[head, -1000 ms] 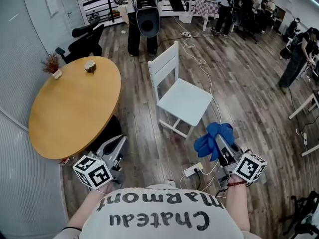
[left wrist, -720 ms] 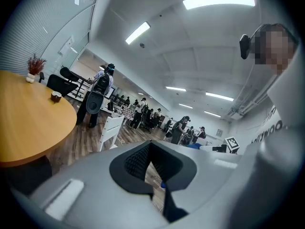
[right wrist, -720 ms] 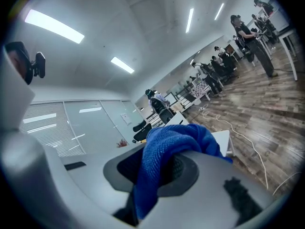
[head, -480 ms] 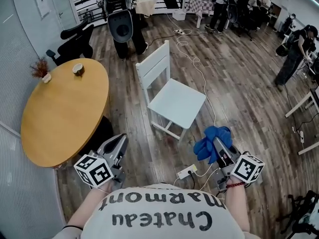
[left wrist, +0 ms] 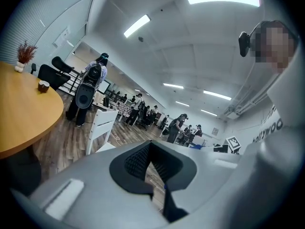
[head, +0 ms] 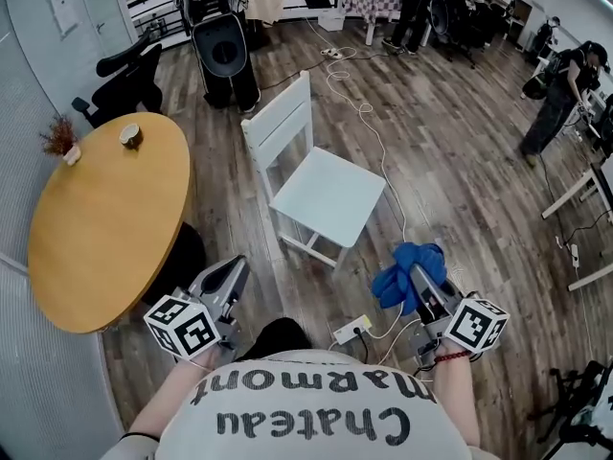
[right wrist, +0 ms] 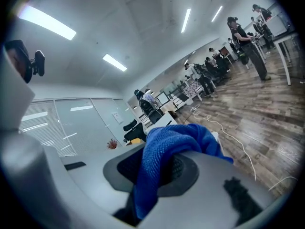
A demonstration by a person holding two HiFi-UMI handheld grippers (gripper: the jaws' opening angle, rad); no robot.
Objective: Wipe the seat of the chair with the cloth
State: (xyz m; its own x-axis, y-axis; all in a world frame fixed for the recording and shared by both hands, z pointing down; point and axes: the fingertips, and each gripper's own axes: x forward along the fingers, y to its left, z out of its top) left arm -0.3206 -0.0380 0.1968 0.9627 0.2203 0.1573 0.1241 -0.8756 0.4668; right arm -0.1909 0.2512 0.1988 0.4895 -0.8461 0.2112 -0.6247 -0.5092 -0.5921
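Note:
A white wooden chair [head: 316, 185] stands on the wood floor ahead of me, its pale seat [head: 328, 197] bare; it also shows in the left gripper view as the chair [left wrist: 101, 128]. My right gripper [head: 418, 278] is shut on a blue cloth [head: 406, 268], short of the chair's front right corner; the cloth [right wrist: 167, 149] bulges out between the jaws. My left gripper [head: 228, 278] is low at the left, beside the round table, jaws shut and holding nothing.
A round wooden table [head: 101, 214] with a small bowl [head: 130, 136] stands to the left. A white power strip [head: 350, 330] and cable [head: 378, 151] lie on the floor. A person with a backpack [head: 213, 22] stands behind the chair; others are at the far right.
The chair and table have slid left and lower in the head view as I stepped closer. Both grippers keep their pose, the cloth still held.

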